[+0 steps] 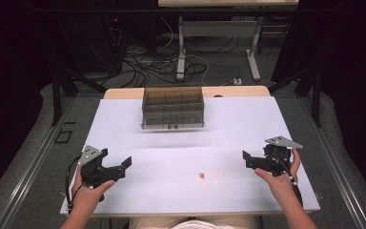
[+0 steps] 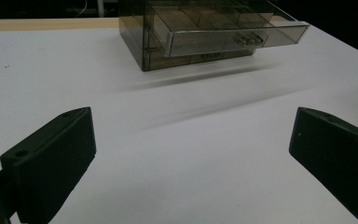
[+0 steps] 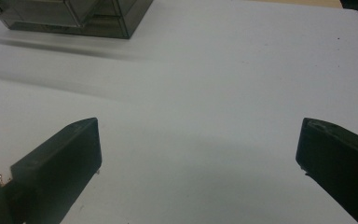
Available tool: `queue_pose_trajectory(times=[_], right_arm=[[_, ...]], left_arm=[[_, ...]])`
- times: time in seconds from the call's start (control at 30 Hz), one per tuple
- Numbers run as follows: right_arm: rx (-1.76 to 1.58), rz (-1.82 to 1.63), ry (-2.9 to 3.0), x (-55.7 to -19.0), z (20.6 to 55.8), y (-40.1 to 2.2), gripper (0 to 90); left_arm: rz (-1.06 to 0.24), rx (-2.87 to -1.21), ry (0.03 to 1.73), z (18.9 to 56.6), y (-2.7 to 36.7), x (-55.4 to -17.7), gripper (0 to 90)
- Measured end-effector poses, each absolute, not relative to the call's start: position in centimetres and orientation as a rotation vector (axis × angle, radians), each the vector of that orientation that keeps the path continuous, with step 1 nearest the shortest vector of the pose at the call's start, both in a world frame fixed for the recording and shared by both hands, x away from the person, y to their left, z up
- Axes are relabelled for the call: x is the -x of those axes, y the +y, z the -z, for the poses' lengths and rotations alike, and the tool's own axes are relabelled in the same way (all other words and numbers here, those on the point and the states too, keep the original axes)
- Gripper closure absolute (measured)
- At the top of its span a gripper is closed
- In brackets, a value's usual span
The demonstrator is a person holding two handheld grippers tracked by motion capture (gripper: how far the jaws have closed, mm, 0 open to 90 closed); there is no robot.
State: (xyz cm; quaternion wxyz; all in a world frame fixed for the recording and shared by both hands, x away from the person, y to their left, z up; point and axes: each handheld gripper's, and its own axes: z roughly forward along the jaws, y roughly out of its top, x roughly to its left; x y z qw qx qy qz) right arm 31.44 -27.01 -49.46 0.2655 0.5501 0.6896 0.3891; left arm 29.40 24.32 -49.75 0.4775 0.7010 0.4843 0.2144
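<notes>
Both hands rest near the white table's [image 1: 124, 129] front edge, well apart. Left gripper [image 1: 119, 167] fingers spread wide, nothing between them; right gripper [image 1: 249, 160] the same. Small tan object [image 1: 201, 175] lies on bare table between the grippers, touching neither. Smoky translucent plastic drawer box [image 1: 173, 106] sits by the far edge, top drawer [image 2: 223, 35] pulled out. Wide open surface between box and grippers.

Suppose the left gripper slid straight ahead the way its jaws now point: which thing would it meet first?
Probably the smoky drawer box. In the left gripper view it stands ahead of the open left gripper, slightly right of centre, its upper drawer pulled out. Bare white table lies between. Depth is hard to judge, so it might slip past.
</notes>
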Motion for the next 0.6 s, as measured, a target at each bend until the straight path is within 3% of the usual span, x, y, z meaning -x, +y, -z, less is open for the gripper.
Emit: queue_pose_trajectory(times=[0.6], right_arm=[[-1.418,-1.055,1.932,-31.2,49.1,-25.3,8.2]], left_arm=[[-0.537,-1.724,1.170,49.6,24.1,-29.1,0.3]])
